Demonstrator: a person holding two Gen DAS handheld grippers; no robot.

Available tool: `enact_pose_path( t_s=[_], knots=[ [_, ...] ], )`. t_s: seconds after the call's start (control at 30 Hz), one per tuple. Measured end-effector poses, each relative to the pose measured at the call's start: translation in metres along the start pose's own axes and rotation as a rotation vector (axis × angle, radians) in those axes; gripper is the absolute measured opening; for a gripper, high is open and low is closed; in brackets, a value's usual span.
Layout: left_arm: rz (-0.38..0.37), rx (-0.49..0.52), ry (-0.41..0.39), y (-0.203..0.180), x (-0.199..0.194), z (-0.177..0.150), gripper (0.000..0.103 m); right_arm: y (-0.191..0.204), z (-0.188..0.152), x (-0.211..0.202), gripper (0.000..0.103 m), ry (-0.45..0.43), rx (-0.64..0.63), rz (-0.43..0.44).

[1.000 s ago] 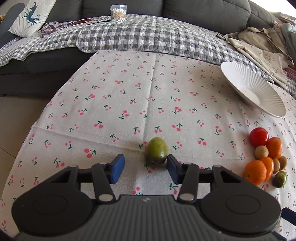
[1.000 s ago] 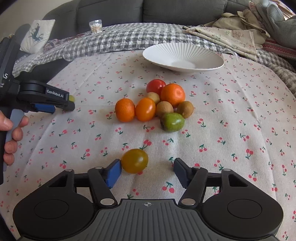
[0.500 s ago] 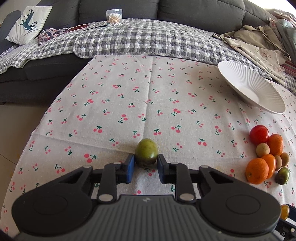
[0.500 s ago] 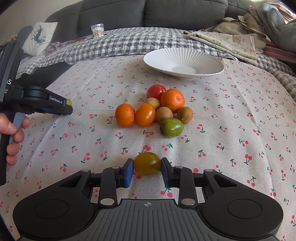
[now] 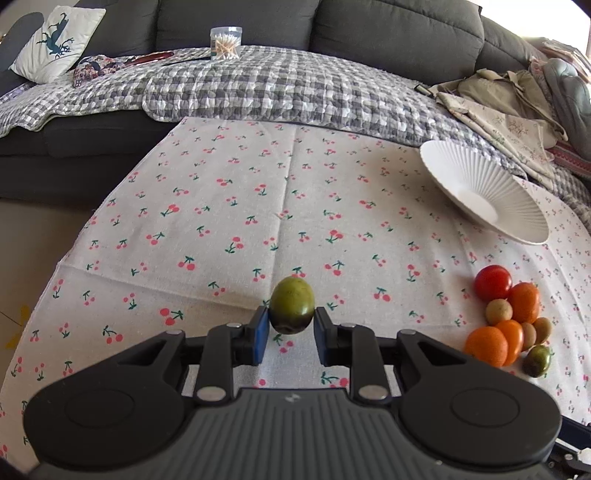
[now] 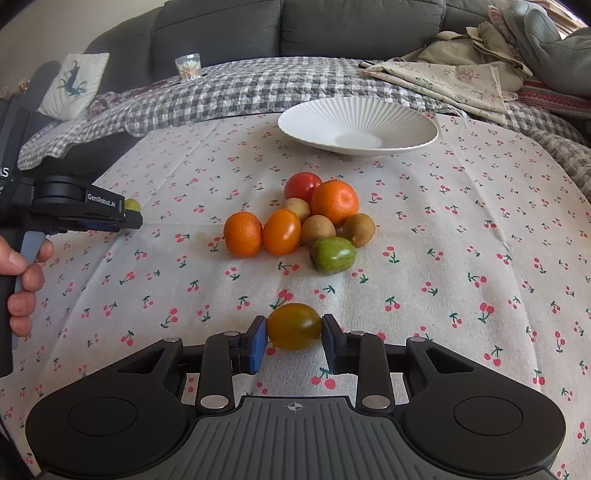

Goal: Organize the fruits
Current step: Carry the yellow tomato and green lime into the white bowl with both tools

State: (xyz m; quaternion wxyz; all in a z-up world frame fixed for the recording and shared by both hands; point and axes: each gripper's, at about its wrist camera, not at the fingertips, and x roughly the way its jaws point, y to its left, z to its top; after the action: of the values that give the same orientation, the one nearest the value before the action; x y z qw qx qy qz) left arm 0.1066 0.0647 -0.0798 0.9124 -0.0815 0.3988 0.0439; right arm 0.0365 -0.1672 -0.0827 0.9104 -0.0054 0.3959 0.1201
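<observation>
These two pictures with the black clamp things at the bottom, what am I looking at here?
Each picture comes from a camera on a hand-held gripper, looking along its two fingers. A person holds one in each hand. In the left view, the left hand-held gripper clamps a green fruit. In the right view, the right hand-held gripper clamps a yellow-brown tomato; the left one also shows at that picture's left edge. On the cherry-print tablecloth lie a pile of fruit and an empty white dish. A sofa stands behind.
</observation>
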Motion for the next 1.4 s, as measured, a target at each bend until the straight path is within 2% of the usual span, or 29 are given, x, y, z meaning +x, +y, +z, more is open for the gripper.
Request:
enact_pose_path(
  t_s=[0.47, 0.67, 0.8, 0.93, 1.1, 1.4],
  knots=[
    [-0.059, 0.007, -0.038, -0.016, -0.026, 0.013, 0.024, -0.023, 0.013, -0.016, 0.03, -0.04, 0.061, -0.014],
    [-0.097, 0.027, -0.054, -0.032, -0.043, 0.025, 0.024, -0.041, 0.035, -0.028, 0.03, -0.074, 0.087, -0.028],
    [-0.117, 0.062, -0.066, -0.049, -0.046, 0.038, 0.024, -0.06, 0.063, -0.036, 0.03, -0.118, 0.081, -0.057],
    [-0.117, 0.111, -0.091, -0.07, -0.037, 0.054, 0.024, -0.082, 0.088, -0.035, 0.03, -0.154, 0.094, -0.078],
    [-0.112, 0.153, -0.101, -0.093, -0.014, 0.07, 0.024, -0.107, 0.107, -0.02, 0.03, -0.146, 0.117, -0.078],
    [-0.12, 0.208, -0.107, -0.136, 0.024, 0.088, 0.024, -0.118, 0.146, 0.022, 0.03, -0.165, 0.049, -0.054]
  ],
)
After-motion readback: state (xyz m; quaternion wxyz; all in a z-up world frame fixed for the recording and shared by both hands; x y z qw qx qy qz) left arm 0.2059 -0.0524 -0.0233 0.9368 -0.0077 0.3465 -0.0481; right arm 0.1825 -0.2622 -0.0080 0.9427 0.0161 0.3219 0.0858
